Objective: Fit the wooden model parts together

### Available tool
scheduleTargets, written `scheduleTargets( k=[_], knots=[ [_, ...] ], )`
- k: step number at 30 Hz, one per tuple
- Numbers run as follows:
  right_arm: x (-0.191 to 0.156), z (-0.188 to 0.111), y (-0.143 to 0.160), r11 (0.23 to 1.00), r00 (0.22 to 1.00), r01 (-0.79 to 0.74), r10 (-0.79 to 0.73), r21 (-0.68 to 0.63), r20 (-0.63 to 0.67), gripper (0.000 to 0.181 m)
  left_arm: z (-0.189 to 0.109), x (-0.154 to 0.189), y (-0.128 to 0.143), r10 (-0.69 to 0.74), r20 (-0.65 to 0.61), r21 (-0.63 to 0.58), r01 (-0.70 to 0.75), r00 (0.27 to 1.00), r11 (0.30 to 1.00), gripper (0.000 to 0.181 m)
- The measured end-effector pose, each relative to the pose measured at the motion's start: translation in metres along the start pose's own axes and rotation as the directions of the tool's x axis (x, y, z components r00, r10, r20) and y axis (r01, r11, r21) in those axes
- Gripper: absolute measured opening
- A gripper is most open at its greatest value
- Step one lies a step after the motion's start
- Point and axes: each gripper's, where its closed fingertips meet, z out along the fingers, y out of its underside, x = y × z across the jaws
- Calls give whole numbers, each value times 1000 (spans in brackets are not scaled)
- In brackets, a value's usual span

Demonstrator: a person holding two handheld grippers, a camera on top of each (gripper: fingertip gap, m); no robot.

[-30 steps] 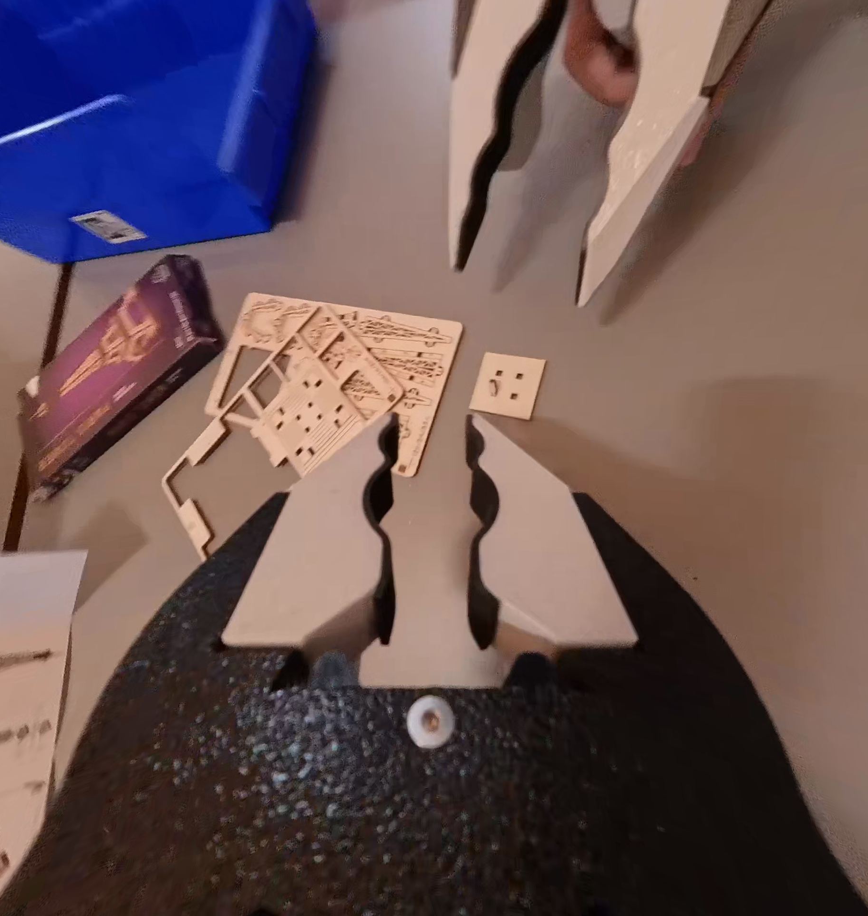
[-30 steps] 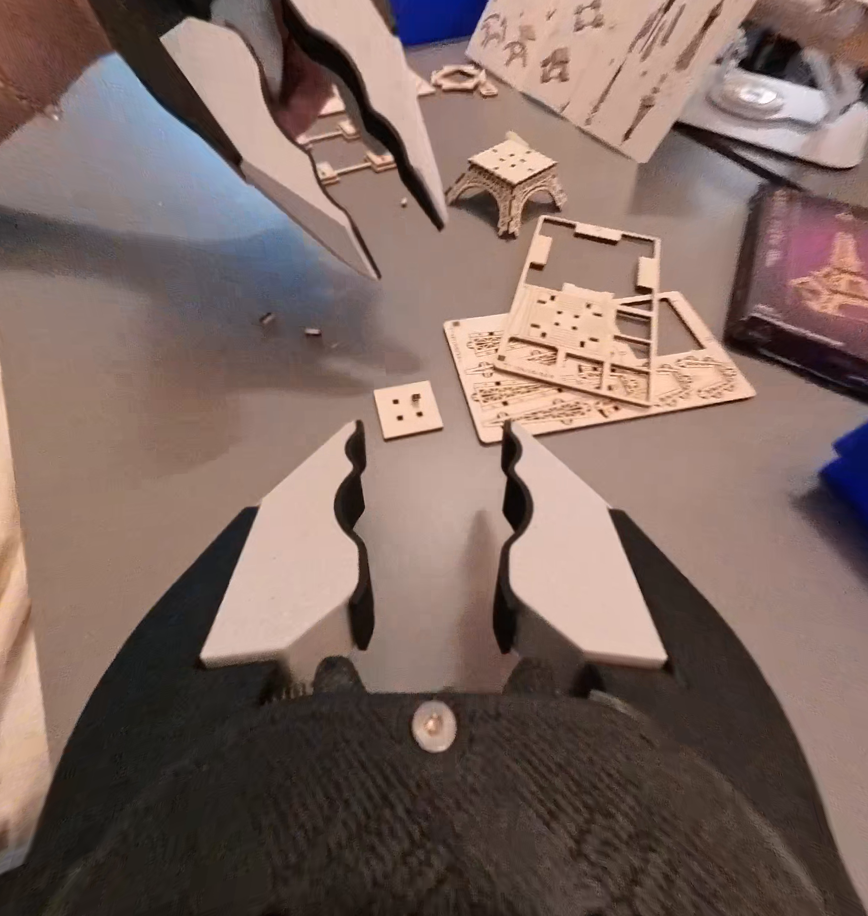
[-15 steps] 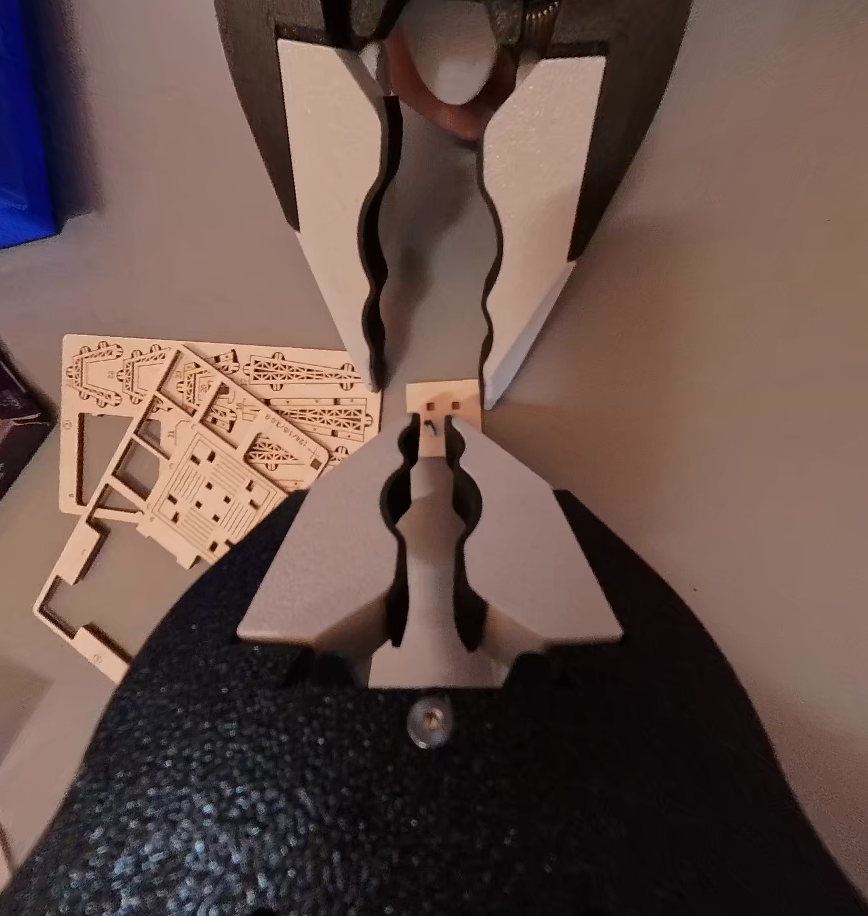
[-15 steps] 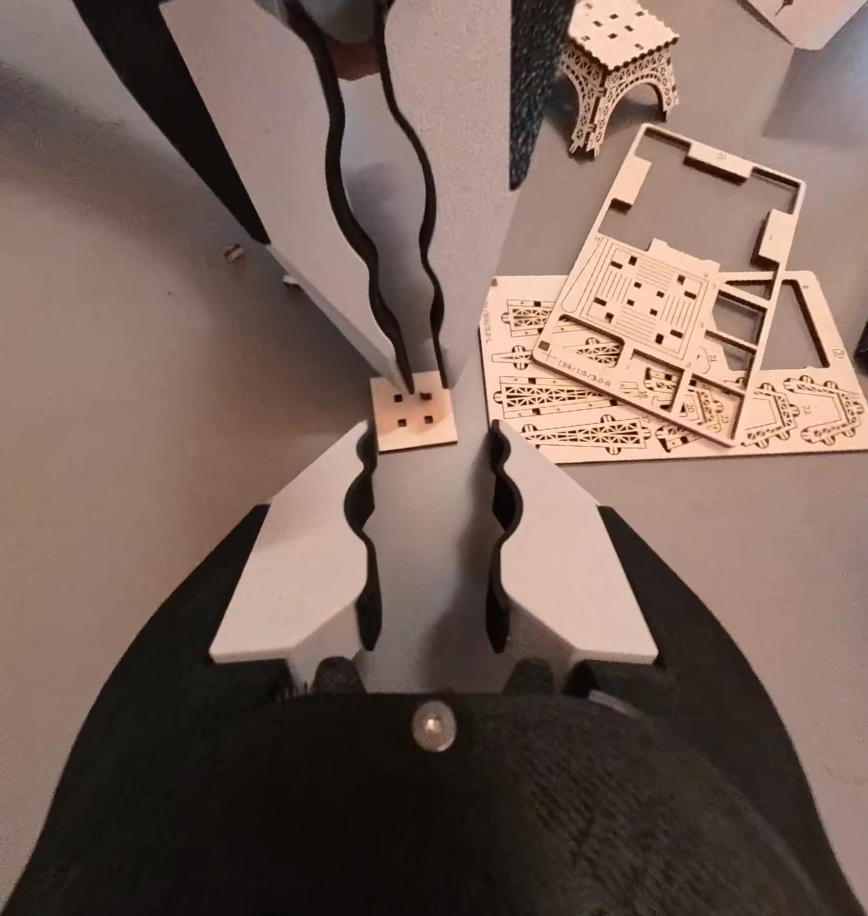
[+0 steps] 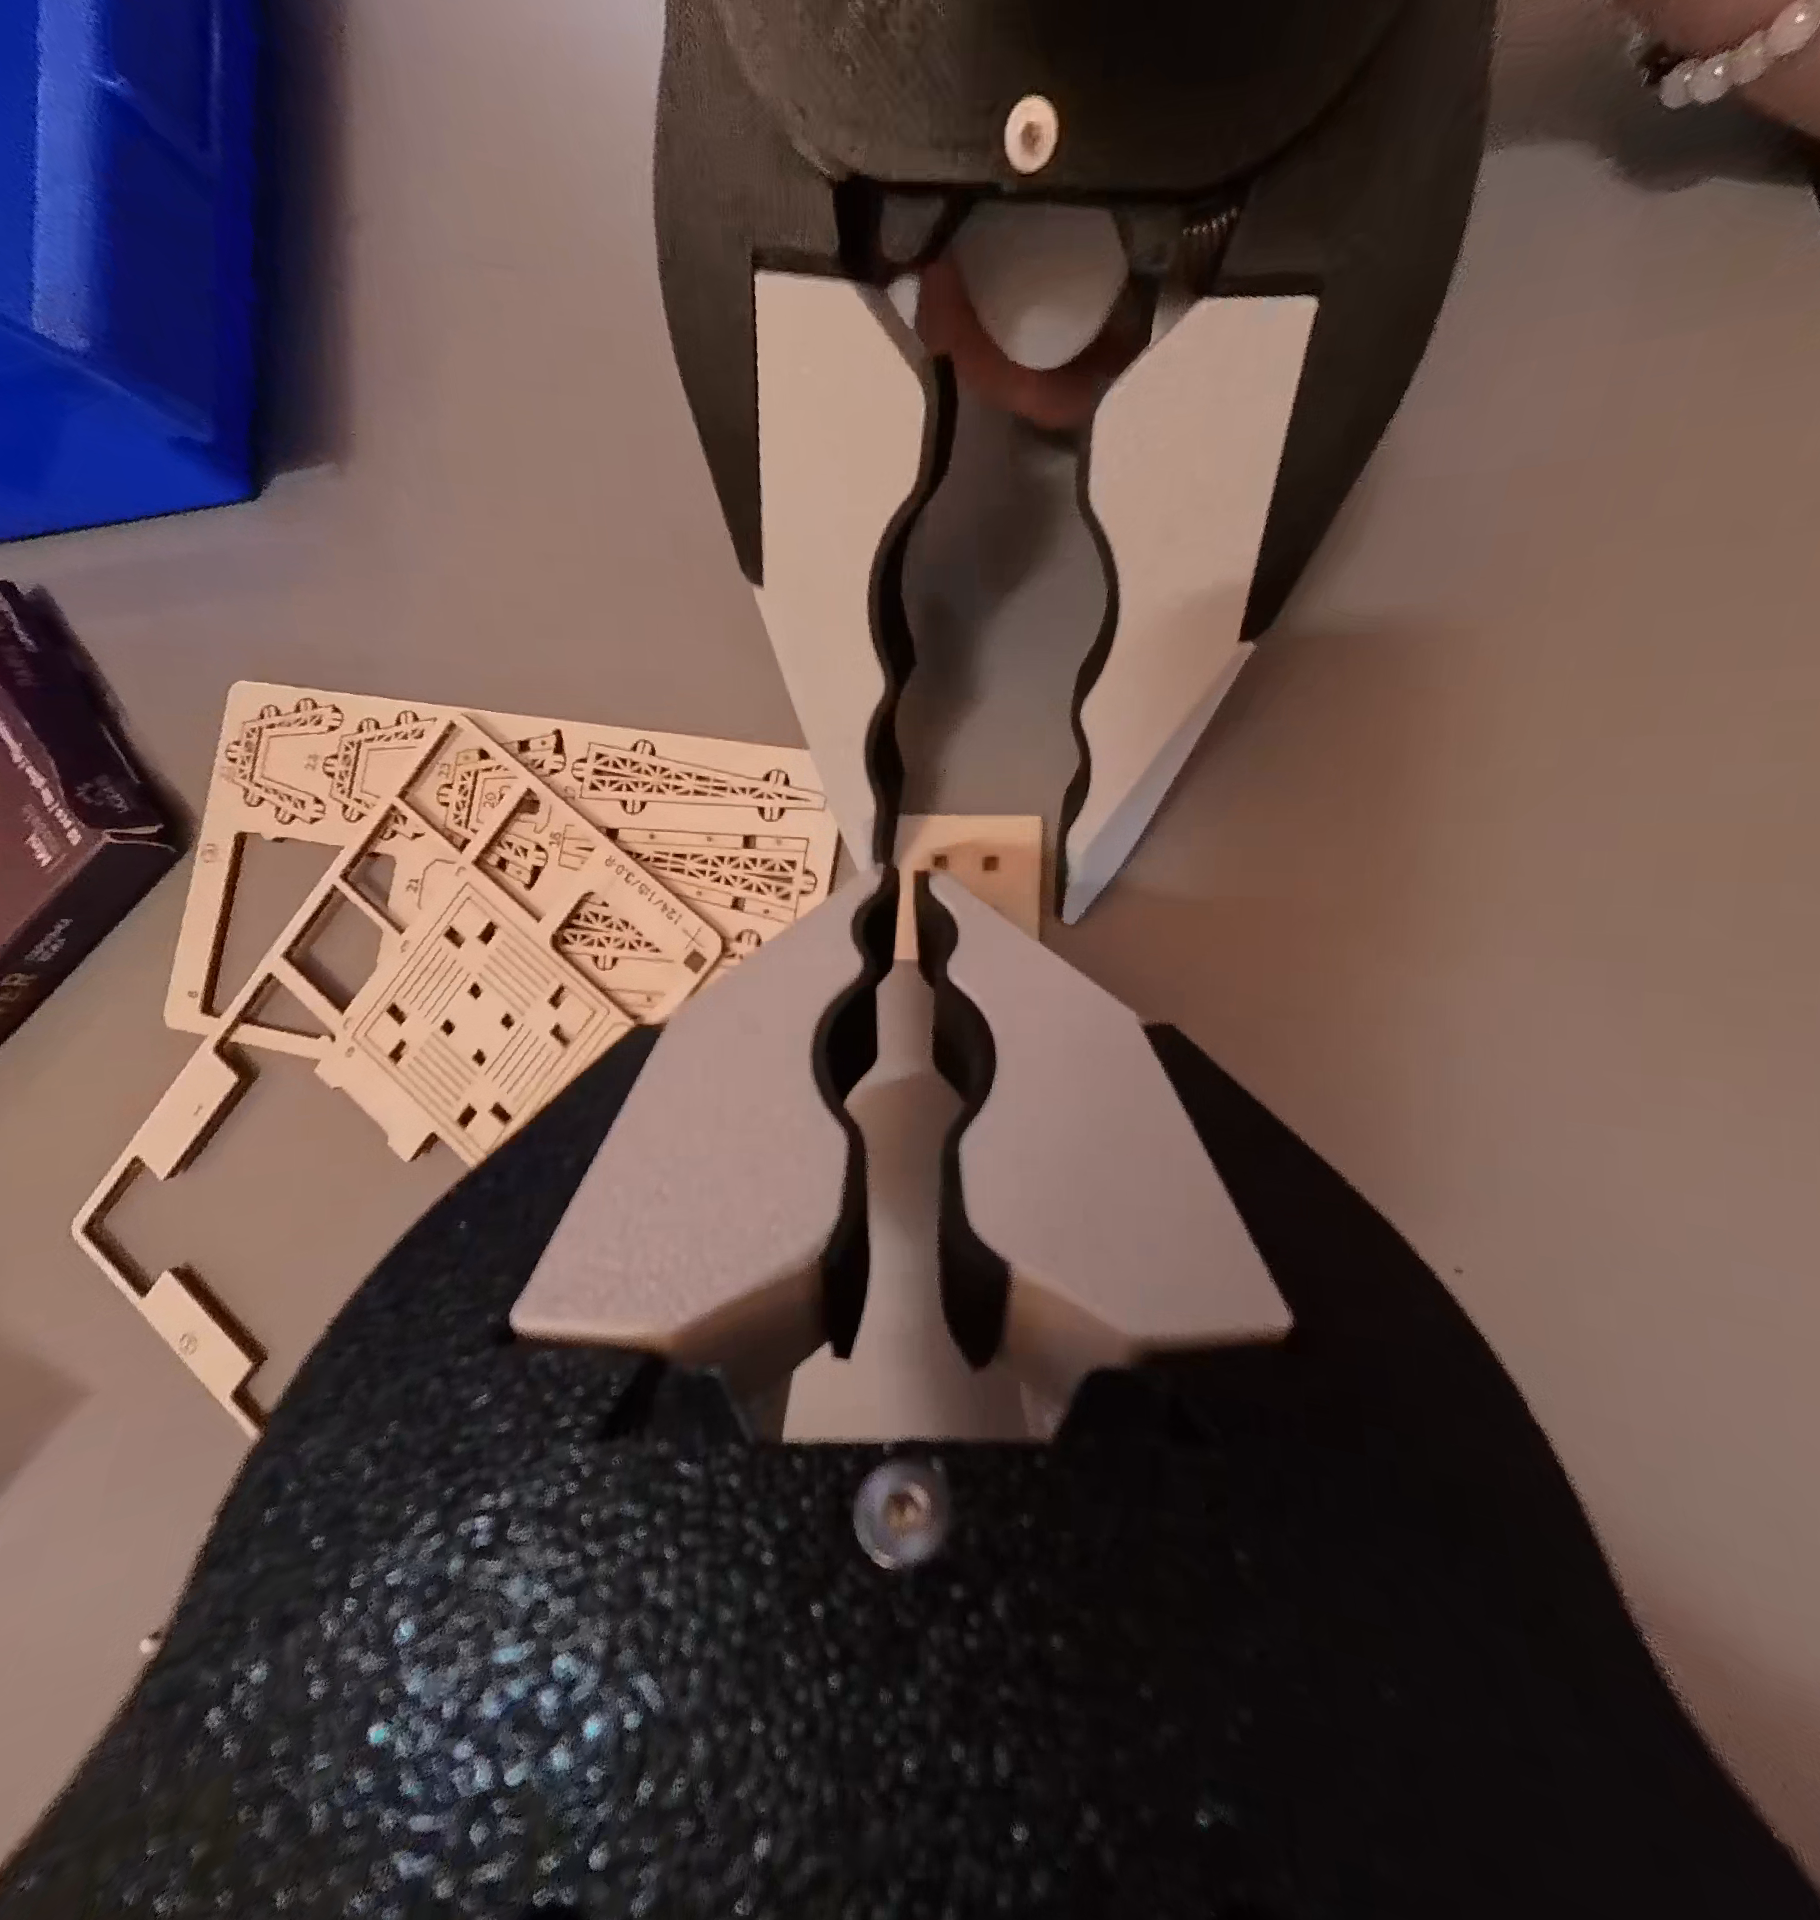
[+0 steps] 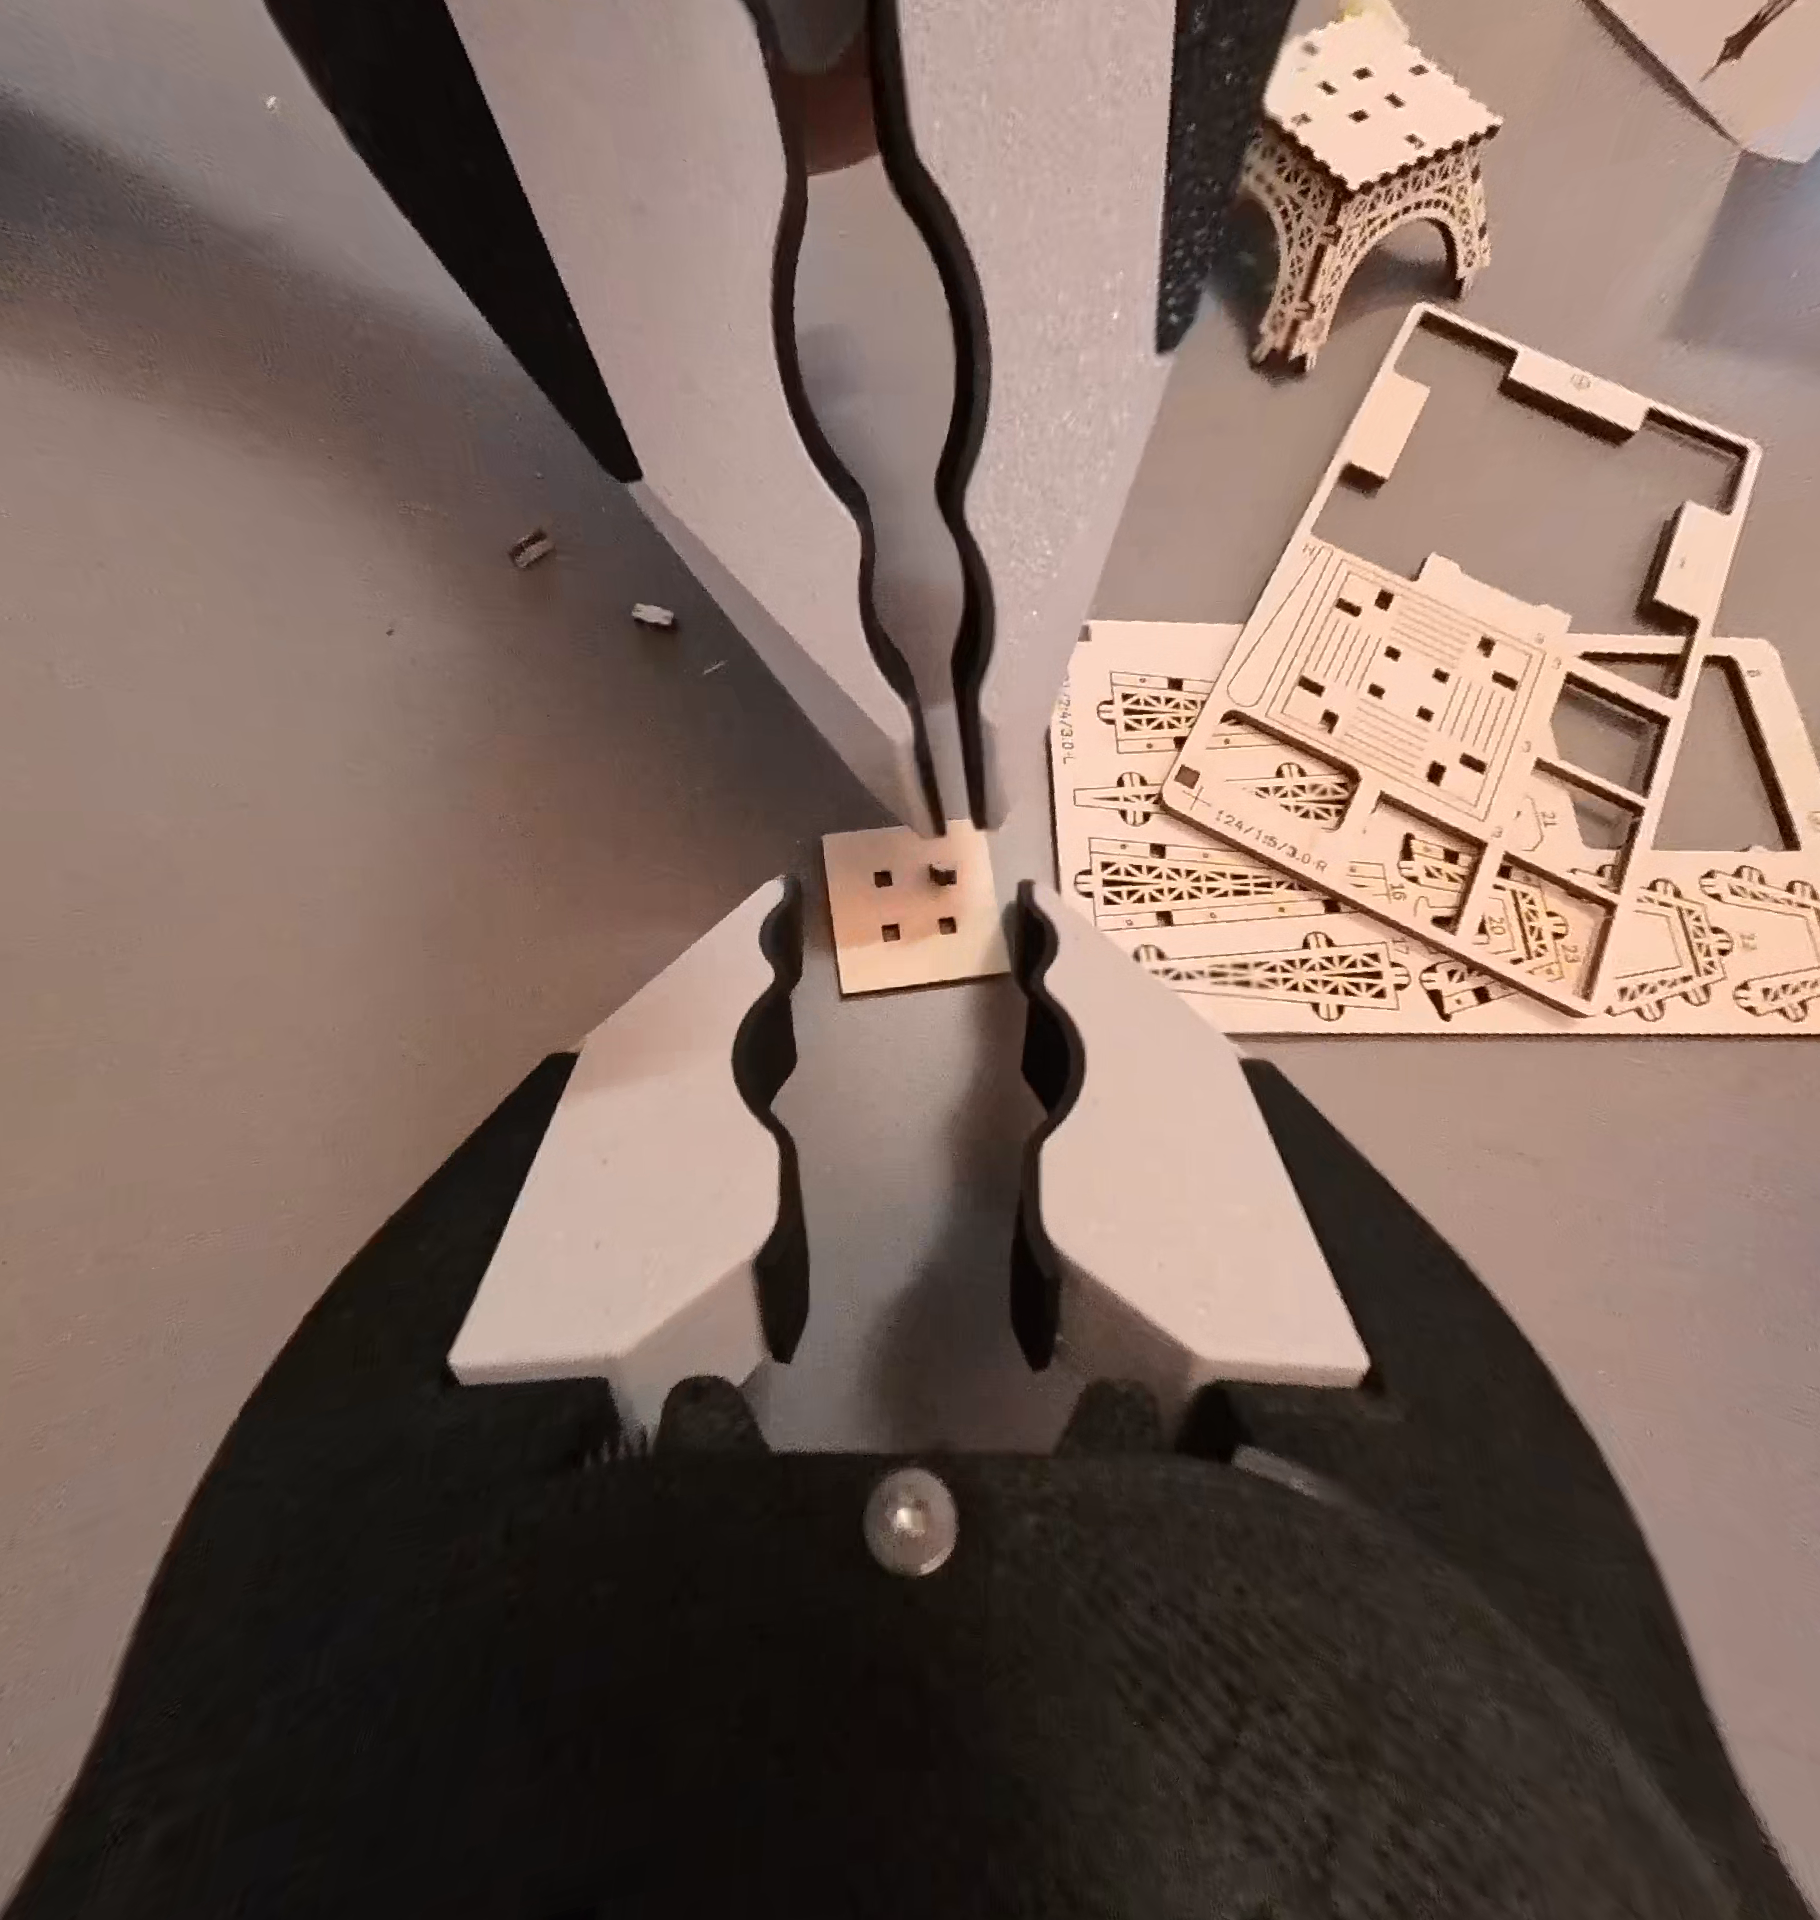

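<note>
A small square wooden plate with four holes lies flat on the grey table; it also shows in the right wrist view. My left gripper points down at the plate's edge, its tips only a narrow gap apart and nothing visibly held. It shows from the far side in the right wrist view. My right gripper is open, its tips on either side of the plate, and it faces the left one. A built wooden tower base stands behind.
Two overlapping wooden part sheets lie beside the plate, on the right in the right wrist view. A blue bin and a dark box sit at the left. Small wood scraps lie on the table. My two grippers' fingertips are within a few centimetres of each other.
Both grippers have come together over the small plate from opposite sides. The left gripper has narrowed from open to almost shut. The right gripper stays open.
</note>
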Motion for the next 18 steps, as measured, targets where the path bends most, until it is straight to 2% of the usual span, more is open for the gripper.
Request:
scheduleTargets(
  k=[7, 10, 18],
  knots=[
    [0, 0, 1, 999, 998, -51, 51, -5, 20, 31, 5, 4, 4, 14, -16, -27, -14, 1000, 1000, 0],
    [0, 0, 1, 998, 998, -55, 55, -5, 22, 31, 7, 7, 3, 0, -34, -35, -2, 999, 999, 10],
    [0, 0, 1, 999, 998, -52, 52, -5, 20, 31, 12, 6, 2, -9, -38, -23, 8, 999, 1000, 1]
  ],
)
